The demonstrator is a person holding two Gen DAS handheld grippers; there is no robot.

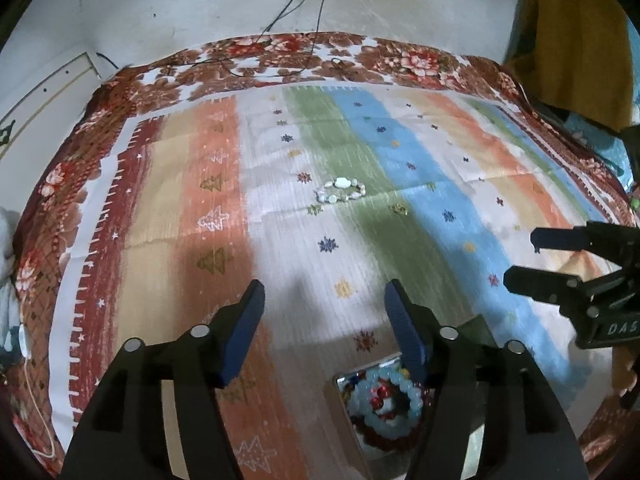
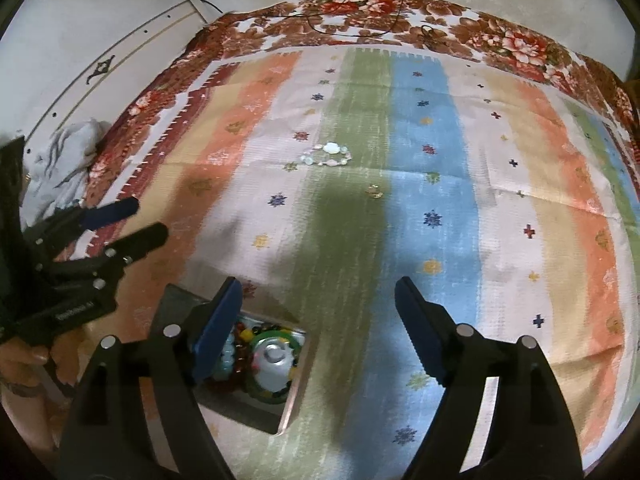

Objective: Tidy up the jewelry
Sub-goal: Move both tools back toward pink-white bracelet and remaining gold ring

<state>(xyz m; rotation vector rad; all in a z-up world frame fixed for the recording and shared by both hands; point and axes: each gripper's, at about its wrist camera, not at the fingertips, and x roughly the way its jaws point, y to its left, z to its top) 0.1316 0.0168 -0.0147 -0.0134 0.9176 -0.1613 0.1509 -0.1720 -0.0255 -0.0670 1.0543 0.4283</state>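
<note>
Left wrist view: the pale bead bracelet [image 1: 341,191] is seen lying well ahead of the left gripper [image 1: 324,300], whose jaws are spread and empty. The right gripper [image 2: 318,300] is likewise spread, nothing between. "DAS" is read on it.

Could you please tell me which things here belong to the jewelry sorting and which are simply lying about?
Job:
white bead bracelet
small gold piece
jewelry box, already holding beads
left tool, right tool, both open

Lying about:
black cables
yellow cloth
white cloth
</note>
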